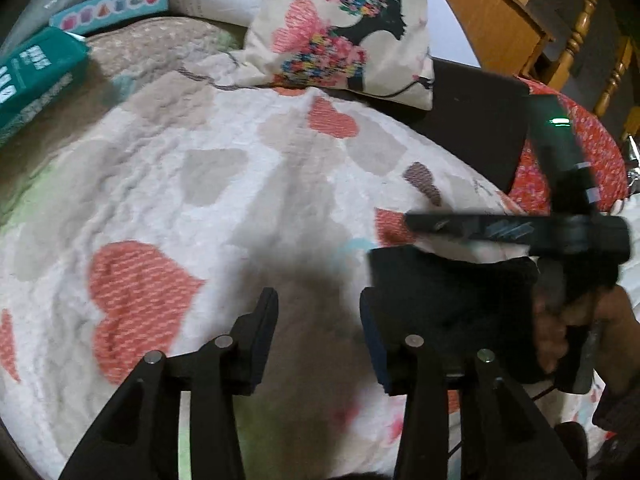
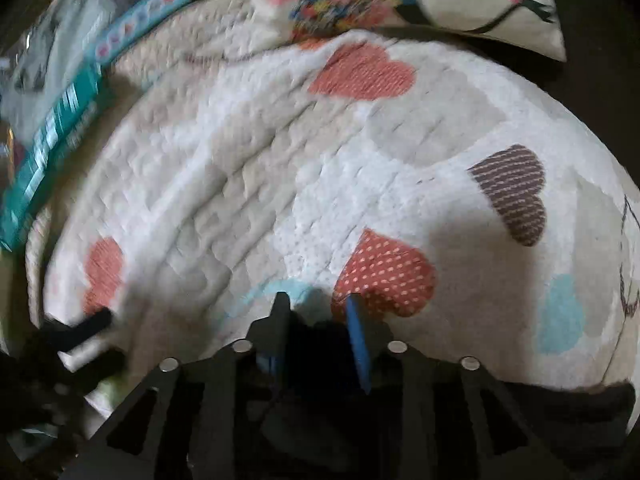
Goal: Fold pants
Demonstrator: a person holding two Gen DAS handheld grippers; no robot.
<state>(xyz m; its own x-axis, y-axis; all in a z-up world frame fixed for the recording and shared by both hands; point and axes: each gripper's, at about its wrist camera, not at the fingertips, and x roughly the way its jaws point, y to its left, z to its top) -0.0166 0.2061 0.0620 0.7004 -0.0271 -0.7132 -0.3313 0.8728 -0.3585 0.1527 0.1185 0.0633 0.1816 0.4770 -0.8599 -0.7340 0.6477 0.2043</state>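
Note:
The pants (image 1: 448,292) are a dark bundle on a heart-patterned quilt (image 1: 192,184), low and right in the left wrist view. My left gripper (image 1: 316,300) stands open over bare quilt; its right finger (image 1: 370,320) is against the bundle's left edge and nothing is between its jaws. Just past the bundle is the blurred black body of my right gripper (image 1: 520,230), held by a hand (image 1: 560,332). In the right wrist view my right gripper (image 2: 316,302) is open, and dark pants cloth (image 2: 320,352) lies low between its fingers, with the blue pad (image 2: 358,340) bare.
A flower-print pillow (image 1: 340,32) lies at the quilt's far edge, with teal boxes (image 1: 36,76) at the far left. At the far right are a flat black object (image 1: 472,120), a red patterned cloth (image 1: 592,148) and a wooden chair (image 1: 580,40).

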